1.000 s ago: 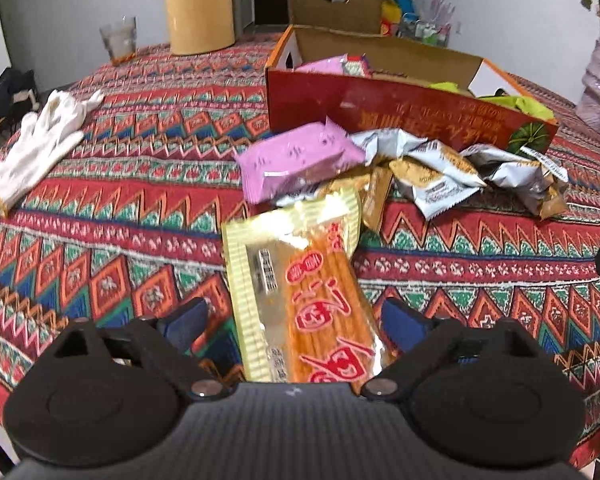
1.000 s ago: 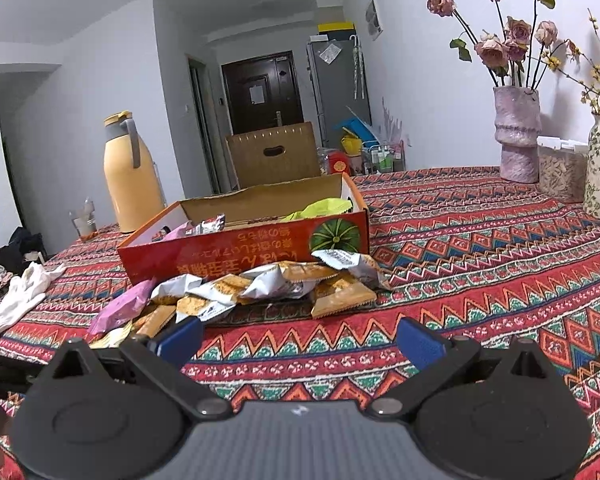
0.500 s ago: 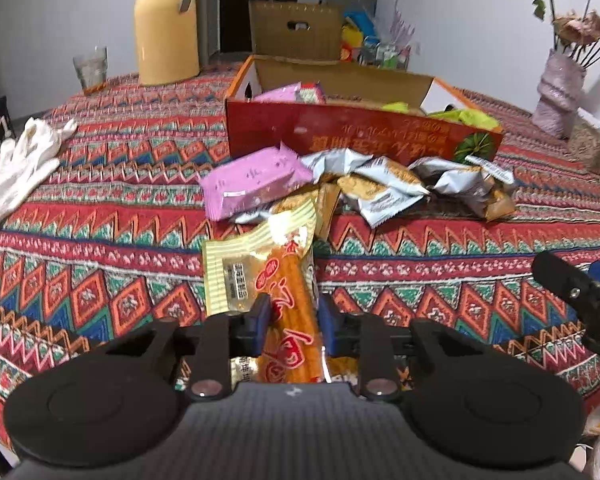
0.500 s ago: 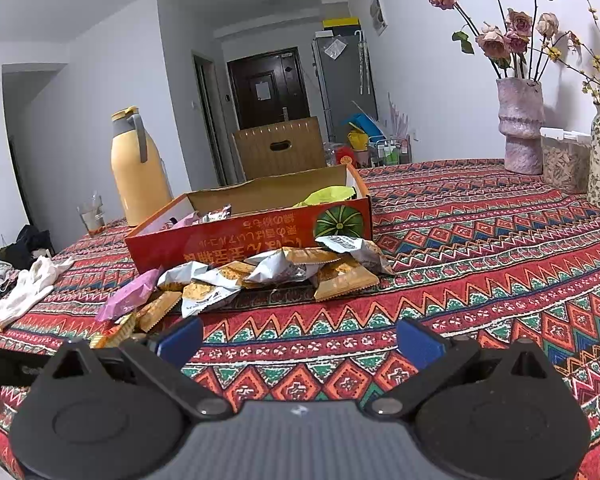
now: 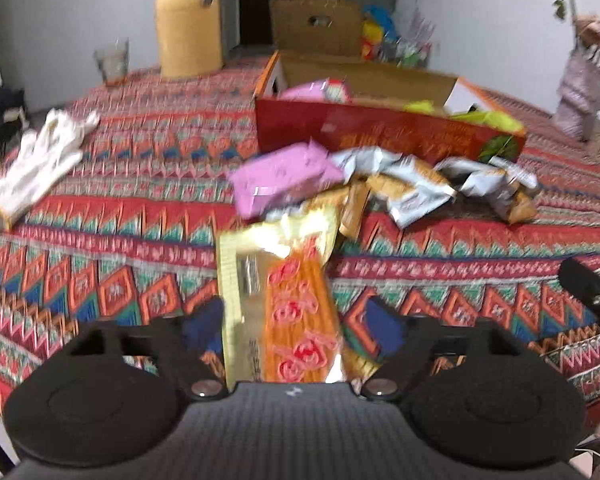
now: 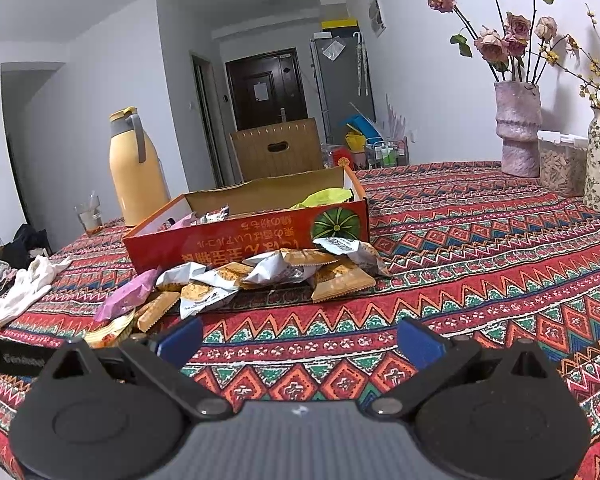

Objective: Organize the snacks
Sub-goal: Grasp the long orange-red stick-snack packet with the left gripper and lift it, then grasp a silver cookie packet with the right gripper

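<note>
- Our left gripper (image 5: 296,322) is opening; its blue pads stand on either side of the long crinkly yellow-and-orange plastic packet of stick snacks (image 5: 288,300) and do not press on it. The packet lies flat on the desk, and its red characters are too blurred to read.
- Our right gripper (image 6: 298,340) stands wide with nothing between its blue pads, only the woven zigzag-patterned red tablecloth (image 6: 460,280) below it.
- Just ahead of the left gripper lies a glossy pink pillow-shaped packet (image 5: 284,180), and to its right a heap of crumpled silver-and-tan foil biscuit wrappers (image 5: 420,192).
- Beyond the heap stands the shallow red cardboard box (image 6: 252,240), open-topped, printed with upside-down yellow characters and a green striped pumpkin; inside it are pink and lime-green packets.
- Far left of the left gripper lies a limp white fabric glove (image 5: 36,164).
- Behind the box stands a smooth yellow jug with a grey handle (image 6: 134,168), with a clear glass (image 6: 88,216) beside it.
</note>
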The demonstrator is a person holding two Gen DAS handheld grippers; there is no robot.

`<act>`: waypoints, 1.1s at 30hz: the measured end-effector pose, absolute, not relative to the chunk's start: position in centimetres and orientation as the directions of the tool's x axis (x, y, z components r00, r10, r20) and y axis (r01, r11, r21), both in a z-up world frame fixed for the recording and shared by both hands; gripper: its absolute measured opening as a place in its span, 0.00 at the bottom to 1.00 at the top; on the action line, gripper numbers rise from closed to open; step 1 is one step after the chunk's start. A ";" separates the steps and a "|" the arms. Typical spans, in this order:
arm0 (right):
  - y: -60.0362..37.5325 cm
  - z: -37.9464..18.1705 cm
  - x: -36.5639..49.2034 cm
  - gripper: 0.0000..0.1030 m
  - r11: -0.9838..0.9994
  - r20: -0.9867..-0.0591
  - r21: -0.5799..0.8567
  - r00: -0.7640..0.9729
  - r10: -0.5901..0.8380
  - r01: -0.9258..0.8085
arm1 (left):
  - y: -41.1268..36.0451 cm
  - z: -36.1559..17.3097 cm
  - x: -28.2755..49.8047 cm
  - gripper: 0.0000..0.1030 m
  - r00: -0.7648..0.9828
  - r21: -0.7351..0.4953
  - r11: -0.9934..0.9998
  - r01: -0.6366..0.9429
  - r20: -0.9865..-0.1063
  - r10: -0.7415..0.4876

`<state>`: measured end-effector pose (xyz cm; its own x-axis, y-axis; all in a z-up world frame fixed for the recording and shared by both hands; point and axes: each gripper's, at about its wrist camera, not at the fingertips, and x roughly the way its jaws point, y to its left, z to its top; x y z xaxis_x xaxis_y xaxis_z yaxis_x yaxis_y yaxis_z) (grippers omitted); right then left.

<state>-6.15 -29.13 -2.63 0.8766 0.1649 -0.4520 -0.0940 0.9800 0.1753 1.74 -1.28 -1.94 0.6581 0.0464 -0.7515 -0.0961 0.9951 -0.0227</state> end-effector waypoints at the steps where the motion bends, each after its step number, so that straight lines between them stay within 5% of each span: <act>1: -29.2 -2.7 -6.1 1.00 0.980 -0.454 0.176 0.876 0.165 -0.093 | -1.2 -2.2 1.9 0.84 0.640 -0.030 0.994 -0.105 -0.767 0.044; 6: -29.2 -3.0 -6.1 1.00 0.979 -0.460 0.179 0.872 0.168 -0.094 | -1.5 -3.4 2.5 0.81 0.584 0.006 0.991 -0.136 -0.807 0.085; 8: -29.3 -3.0 -6.1 1.00 0.979 -0.459 0.181 0.872 0.171 -0.096 | -1.8 -3.3 2.2 0.69 0.596 0.014 0.992 -0.122 -0.799 0.085; 10: -29.3 -2.9 -6.1 1.00 0.978 -0.459 0.183 0.871 0.173 -0.097 | -2.1 -3.0 1.8 0.46 0.607 0.012 0.995 -0.101 -0.791 0.071; 13: -29.3 -3.0 -6.0 1.00 0.977 -0.459 0.186 0.871 0.177 -0.100 | -1.9 -2.8 1.4 0.37 0.620 -0.004 0.998 -0.070 -0.783 0.040; 33: -29.5 -2.2 -2.9 1.00 0.987 -0.458 0.144 0.879 0.136 -0.077 | -0.5 2.1 2.7 0.36 0.774 -0.038 0.999 -0.008 -0.633 -0.018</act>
